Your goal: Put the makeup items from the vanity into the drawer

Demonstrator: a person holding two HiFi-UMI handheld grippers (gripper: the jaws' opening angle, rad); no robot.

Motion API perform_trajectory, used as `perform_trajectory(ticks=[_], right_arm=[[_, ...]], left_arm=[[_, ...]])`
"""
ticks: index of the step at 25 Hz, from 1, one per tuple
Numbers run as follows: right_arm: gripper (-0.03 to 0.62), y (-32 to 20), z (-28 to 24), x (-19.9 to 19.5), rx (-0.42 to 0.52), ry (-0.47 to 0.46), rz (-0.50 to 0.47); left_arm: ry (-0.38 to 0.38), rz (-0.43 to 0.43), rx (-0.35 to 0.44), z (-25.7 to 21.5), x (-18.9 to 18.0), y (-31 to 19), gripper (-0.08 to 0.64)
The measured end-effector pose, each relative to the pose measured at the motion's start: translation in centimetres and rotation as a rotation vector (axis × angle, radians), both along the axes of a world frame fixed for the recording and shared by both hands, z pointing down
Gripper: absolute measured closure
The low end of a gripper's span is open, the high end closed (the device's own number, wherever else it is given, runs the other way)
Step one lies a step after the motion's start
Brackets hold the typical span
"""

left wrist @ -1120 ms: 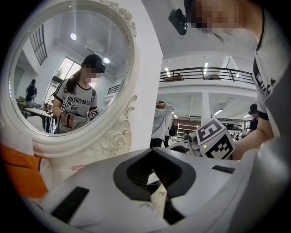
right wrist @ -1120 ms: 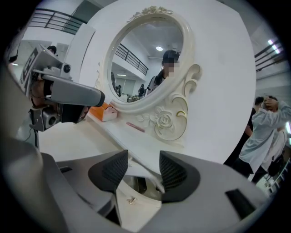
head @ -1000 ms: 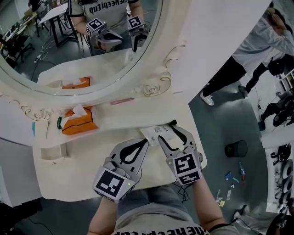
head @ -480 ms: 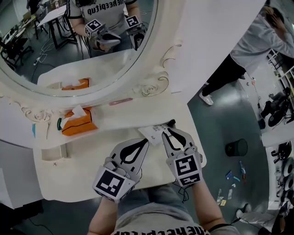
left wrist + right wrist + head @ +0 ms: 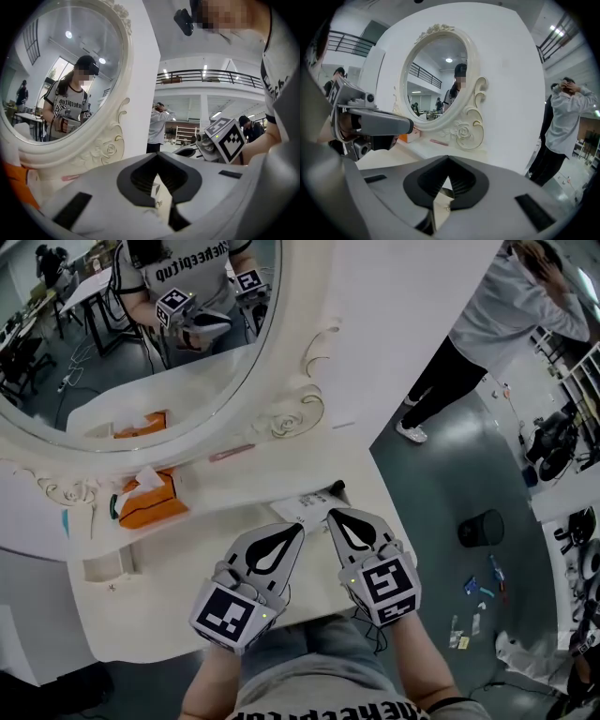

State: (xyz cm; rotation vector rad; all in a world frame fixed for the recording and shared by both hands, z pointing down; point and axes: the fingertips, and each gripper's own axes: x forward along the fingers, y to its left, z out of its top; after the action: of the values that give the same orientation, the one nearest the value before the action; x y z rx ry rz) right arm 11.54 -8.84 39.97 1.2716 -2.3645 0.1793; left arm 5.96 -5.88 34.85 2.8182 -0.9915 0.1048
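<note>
A white printed packet (image 5: pixel 302 505) lies at the front of the white vanity top (image 5: pixel 169 596), with a small dark item (image 5: pixel 338 487) at its far right corner. My right gripper (image 5: pixel 330 513) has just been closing and is now shut on the packet's near right edge; a thin pale sheet shows between its jaws (image 5: pixel 448 158). My left gripper (image 5: pixel 300 527) hovers just left of it, shut and holding nothing (image 5: pixel 156 154). A pink stick (image 5: pixel 232 453) lies at the foot of the oval mirror (image 5: pixel 141 352).
An orange tissue box (image 5: pixel 148 502) sits at the left under the mirror, with a green item (image 5: pixel 112 507) beside it. A shallow white compartment (image 5: pixel 105 567) is at the far left. A black bin (image 5: pixel 481 529) and a standing person (image 5: pixel 478 334) are on the floor to the right.
The right gripper's jaws, wide around the packet's right edge a second ago, have closed onto it. The left gripper has stayed put, shut.
</note>
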Motion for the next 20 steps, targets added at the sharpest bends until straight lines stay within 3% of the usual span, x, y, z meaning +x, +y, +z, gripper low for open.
perform_trajectory(ticks=[12, 18, 20], right_arm=[[0.580, 1.9, -2.6, 1.8, 0.020, -0.155, 0.081], [0.580, 3.0, -4.2, 2.8, 0.045, -0.238, 0.126], [0.580, 3.2, -4.6, 3.0, 0.056, -0.267, 0.137]], left_arm=[[-0.011, 0.119, -0.008, -0.9, 3.2, 1.0, 0.548], [-0.012, 0.181, 0.028, -1.3, 4.7, 1.4, 0.548], [-0.015, 0.199, 0.005, -1.3, 5.1, 1.7, 0.548]])
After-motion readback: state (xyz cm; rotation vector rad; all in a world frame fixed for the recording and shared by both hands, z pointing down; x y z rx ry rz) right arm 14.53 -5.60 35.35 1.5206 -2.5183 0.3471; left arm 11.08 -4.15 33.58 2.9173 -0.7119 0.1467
